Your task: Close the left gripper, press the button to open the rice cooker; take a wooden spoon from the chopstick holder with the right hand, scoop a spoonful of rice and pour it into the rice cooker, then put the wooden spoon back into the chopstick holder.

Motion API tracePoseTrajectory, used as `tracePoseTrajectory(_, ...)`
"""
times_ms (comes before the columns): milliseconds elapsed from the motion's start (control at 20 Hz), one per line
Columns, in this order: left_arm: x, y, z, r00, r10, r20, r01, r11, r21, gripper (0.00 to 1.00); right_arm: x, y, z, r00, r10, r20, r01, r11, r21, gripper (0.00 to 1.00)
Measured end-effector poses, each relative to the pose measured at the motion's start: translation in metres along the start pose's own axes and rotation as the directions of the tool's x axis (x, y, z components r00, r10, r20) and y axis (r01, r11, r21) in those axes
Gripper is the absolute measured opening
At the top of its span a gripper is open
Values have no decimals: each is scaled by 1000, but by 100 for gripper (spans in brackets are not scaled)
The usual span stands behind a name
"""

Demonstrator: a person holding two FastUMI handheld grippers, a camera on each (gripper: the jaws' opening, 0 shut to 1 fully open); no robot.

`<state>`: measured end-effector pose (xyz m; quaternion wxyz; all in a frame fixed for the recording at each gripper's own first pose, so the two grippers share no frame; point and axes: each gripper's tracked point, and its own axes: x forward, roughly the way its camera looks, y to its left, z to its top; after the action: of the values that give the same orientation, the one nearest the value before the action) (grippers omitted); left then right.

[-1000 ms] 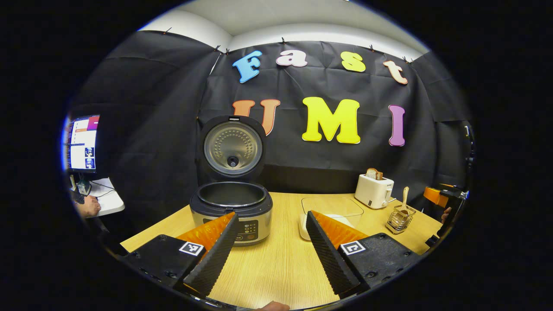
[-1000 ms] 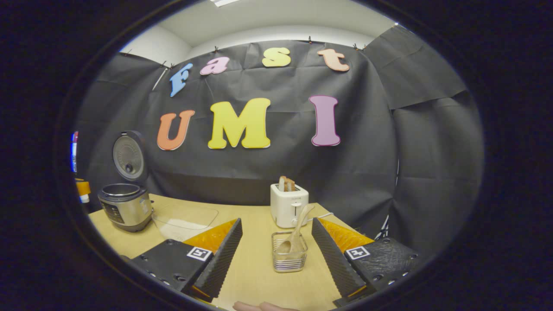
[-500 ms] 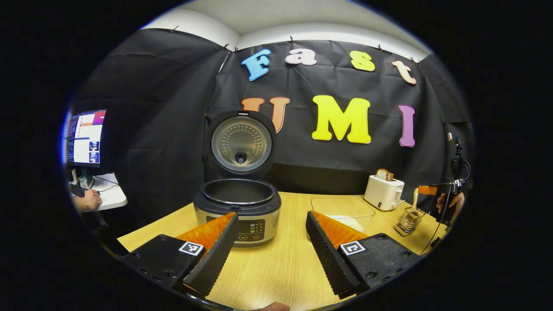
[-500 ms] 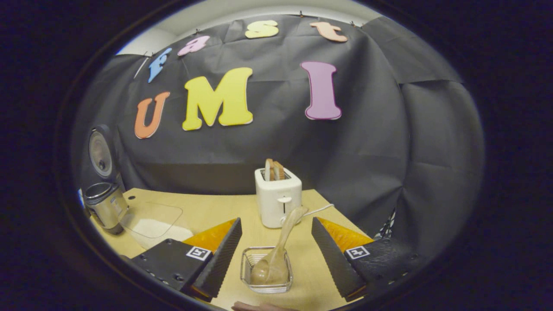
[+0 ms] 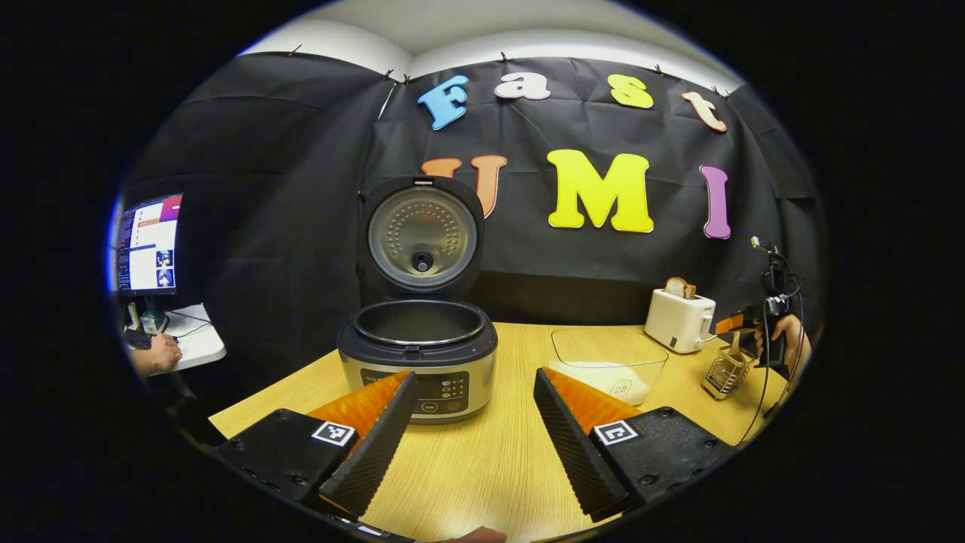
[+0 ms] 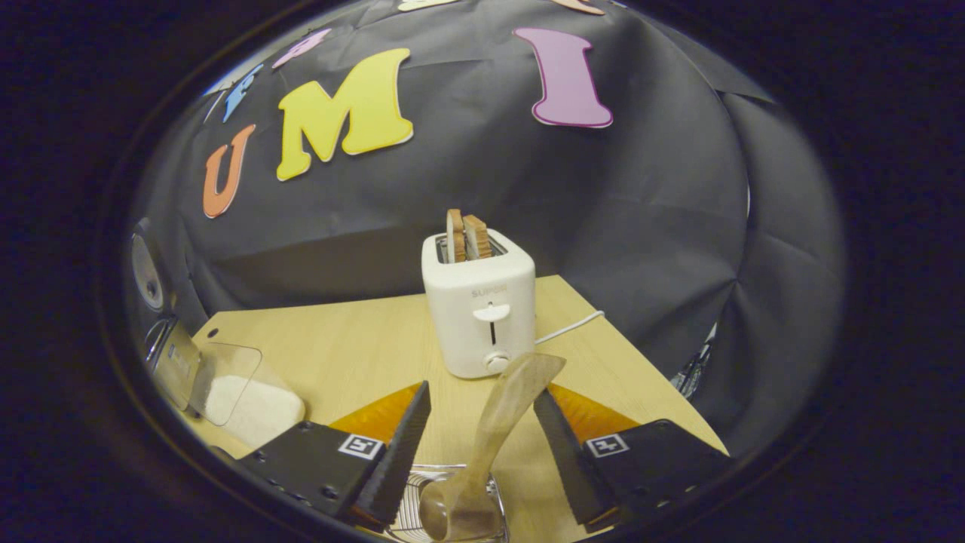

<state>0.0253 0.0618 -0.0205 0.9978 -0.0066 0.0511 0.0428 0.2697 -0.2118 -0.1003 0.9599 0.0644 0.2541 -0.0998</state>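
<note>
Wooden table in black-draped booth; left tongs agape; right tongs agape astride wooden spoon.

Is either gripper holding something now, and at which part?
Nothing is held. The right gripper is open around the wooden spoon's handle, not pressing it; the left gripper is open and empty.

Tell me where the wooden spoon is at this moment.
In the right gripper view the wooden spoon stands in the chopstick holder, handle leaning up between the open right gripper's fingers, in front of the white toaster.
</note>
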Motion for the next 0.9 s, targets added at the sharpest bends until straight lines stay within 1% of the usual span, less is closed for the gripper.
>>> tracePoseTrajectory(50,-2,0,2,1000,1,9,-1,1000,7,99,5,-2,-4,1000,-7,-23,8,1000,14,70)
tracePoseTrajectory(100,-4,0,7,1000,-1,24,0,1000,14,99,6,-6,-7,999,-22,-41,23,999,31,67)
tracePoseTrajectory(150,-5,-1,9,999,-3,32,2,1000,20,99,5,-8,-8,999,-22,-47,24,998,50,41)
tracePoseTrajectory(250,-7,0,10,999,-3,35,2,1000,21,99,-4,-4,-4,999,19,-30,-17,997,74,23)
tracePoseTrajectory(300,-8,0,11,999,-4,35,3,1000,20,99,-9,-5,-3,999,24,-28,-21,996,81,23)
tracePoseTrajectory(350,-9,1,12,999,-4,32,3,1000,19,99,-17,-9,-3,1000,15,-22,-14,996,84,19)
tracePoseTrajectory(400,-11,1,12,1000,-4,29,4,1000,19,99,-26,-6,-2,999,32,-19,-31,996,87,18)
tracePoseTrajectory(550,-19,0,18,999,-15,36,14,1000,16,99,-50,-1,-2,1000,27,-1,-27,999,31,18)
tracePoseTrajectory(600,-22,-1,22,999,-20,42,19,1000,16,99,-58,4,-4,1000,29,-2,-29,999,31,18)
tracePoseTrajectory(650,-25,-1,25,998,-26,50,25,1000,14,99,-65,7,-2,1000,26,2,-26,999,20,11)
tracePoseTrajectory(800,-35,-1,33,997,-46,65,45,999,17,99,-87,15,8,999,-4,42,6,999,-49,12)
tracePoseTrajectory(900,-40,2,37,996,-51,71,50,999,19,99,-100,20,21,996,-30,81,36,997,-73,11)
